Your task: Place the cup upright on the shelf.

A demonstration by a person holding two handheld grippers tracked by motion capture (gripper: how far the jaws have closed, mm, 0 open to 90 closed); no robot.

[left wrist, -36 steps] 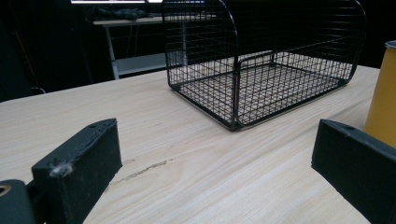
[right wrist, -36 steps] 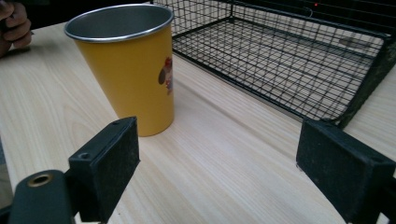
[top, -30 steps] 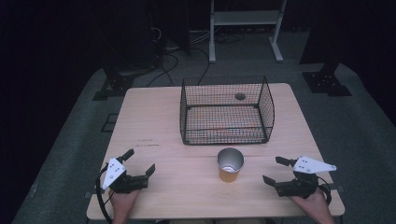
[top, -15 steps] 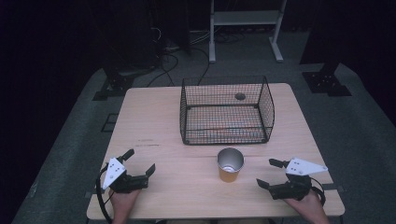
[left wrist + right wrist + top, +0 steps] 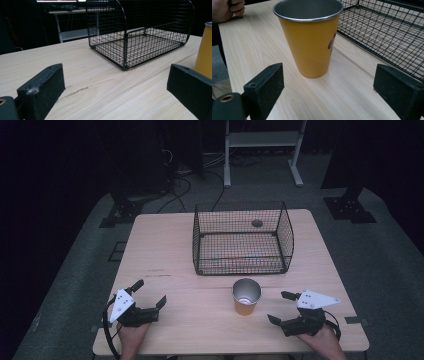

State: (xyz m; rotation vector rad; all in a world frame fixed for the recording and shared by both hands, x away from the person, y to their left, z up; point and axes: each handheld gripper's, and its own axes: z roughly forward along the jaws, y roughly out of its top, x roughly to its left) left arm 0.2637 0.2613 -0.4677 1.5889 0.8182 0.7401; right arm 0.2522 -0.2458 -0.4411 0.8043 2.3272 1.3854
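A yellow cup [image 5: 246, 297] with a metal rim stands upright and empty on the wooden table [image 5: 165, 250], just in front of a black wire basket [image 5: 242, 239]. My right gripper [image 5: 280, 308] rests open at the near right, its jaws pointing left at the cup a short way off. In the right gripper view the cup [image 5: 310, 35] stands ahead of the wide-apart jaws. My left gripper [image 5: 149, 293] lies open at the near left. Its view shows the basket [image 5: 140, 32] ahead and the cup [image 5: 204, 50] at the right edge.
The basket holds nothing that I can make out. A round hole [image 5: 257, 223] sits in the table behind it. The person's other hand [image 5: 229, 7] shows at the top left of the right gripper view. A white stand [image 5: 262, 145] is on the floor beyond.
My right gripper has slid left along the near edge, closer to the cup. The left gripper, cup and basket have stayed put.
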